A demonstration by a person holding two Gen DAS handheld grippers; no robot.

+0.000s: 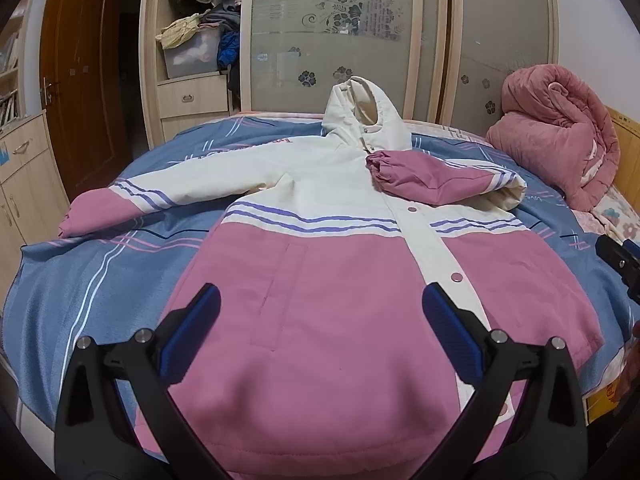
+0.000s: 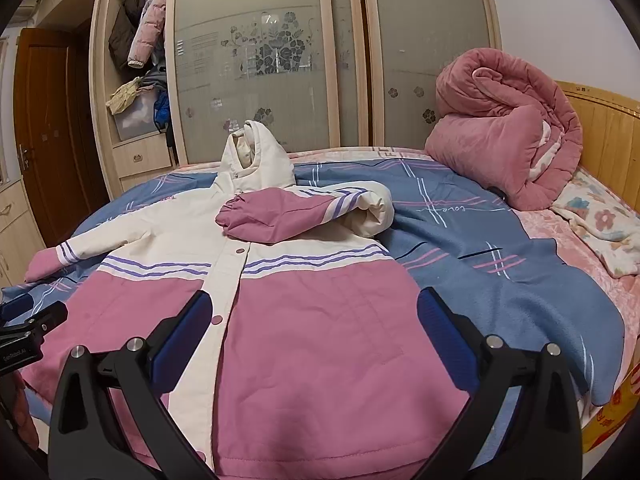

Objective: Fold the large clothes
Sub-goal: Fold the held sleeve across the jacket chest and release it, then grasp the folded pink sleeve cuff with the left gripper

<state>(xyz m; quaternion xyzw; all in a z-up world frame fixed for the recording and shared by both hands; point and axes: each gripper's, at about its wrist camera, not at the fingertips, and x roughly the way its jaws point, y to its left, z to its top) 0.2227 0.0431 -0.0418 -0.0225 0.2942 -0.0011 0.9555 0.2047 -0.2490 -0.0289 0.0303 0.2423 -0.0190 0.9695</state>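
A pink and cream hooded jacket (image 1: pixel 320 280) (image 2: pixel 304 320) lies front up on the bed, snapped closed, hood pointing away. Its right-hand sleeve (image 1: pixel 440 178) (image 2: pixel 296 212) is folded across the chest; the other sleeve (image 1: pixel 160 192) (image 2: pixel 92 248) stretches out flat to the left. My left gripper (image 1: pixel 320 320) hovers open above the jacket's lower left half, with nothing between its fingers. Over the lower right half my right gripper (image 2: pixel 312 320) is also open and empty. Each gripper shows at the edge of the other's view, the right gripper (image 1: pixel 620 264) and the left gripper (image 2: pixel 28 328).
A blue plaid blanket (image 1: pixel 100 280) (image 2: pixel 500 264) covers the bed. A rolled pink quilt (image 1: pixel 560 132) (image 2: pixel 508 128) sits at the far right by the wooden headboard (image 2: pixel 608 132). Wardrobe doors (image 1: pixel 332 32) and an open shelf of clothes (image 1: pixel 196 40) stand behind; a brown door (image 1: pixel 80 80) is at left.
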